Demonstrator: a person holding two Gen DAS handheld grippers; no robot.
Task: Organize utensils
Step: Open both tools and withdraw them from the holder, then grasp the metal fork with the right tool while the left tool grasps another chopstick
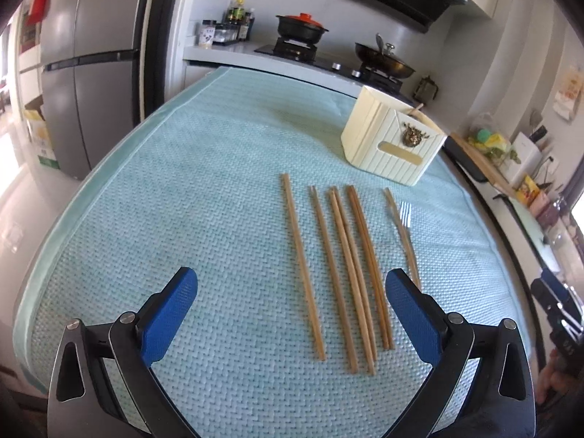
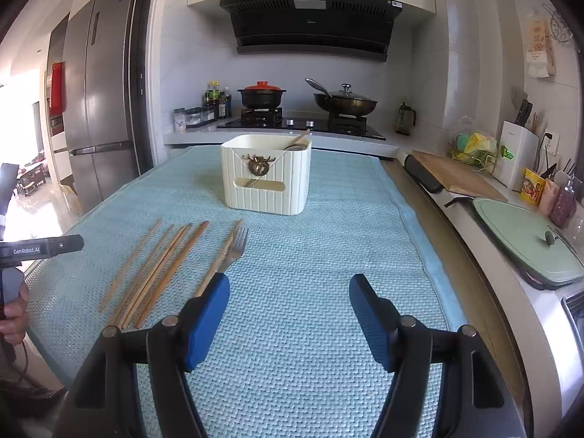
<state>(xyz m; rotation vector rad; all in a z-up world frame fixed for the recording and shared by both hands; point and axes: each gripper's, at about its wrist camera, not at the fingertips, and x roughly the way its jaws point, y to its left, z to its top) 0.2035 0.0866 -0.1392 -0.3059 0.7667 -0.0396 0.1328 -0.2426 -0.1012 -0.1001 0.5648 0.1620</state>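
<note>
Several wooden chopsticks [image 1: 339, 270] lie side by side on the light blue mat [image 1: 182, 189]; they also show in the right wrist view [image 2: 157, 270]. A metal fork [image 1: 404, 215] lies to their right, also seen in the right wrist view [image 2: 236, 246]. A cream utensil box [image 1: 392, 142] stands farther back, with a wooden handle sticking out of it [image 2: 266, 173]. My left gripper [image 1: 292, 314] is open and empty above the chopsticks' near ends. My right gripper [image 2: 290, 314] is open and empty, right of the fork.
A stove with a black pot [image 2: 261, 96] and a wok [image 2: 345, 104] stands behind the mat. A fridge [image 2: 98, 109] is at the left. A cutting board [image 2: 456, 175], a green lidded pan [image 2: 525, 241] and a knife block [image 2: 518, 153] line the counter on the right.
</note>
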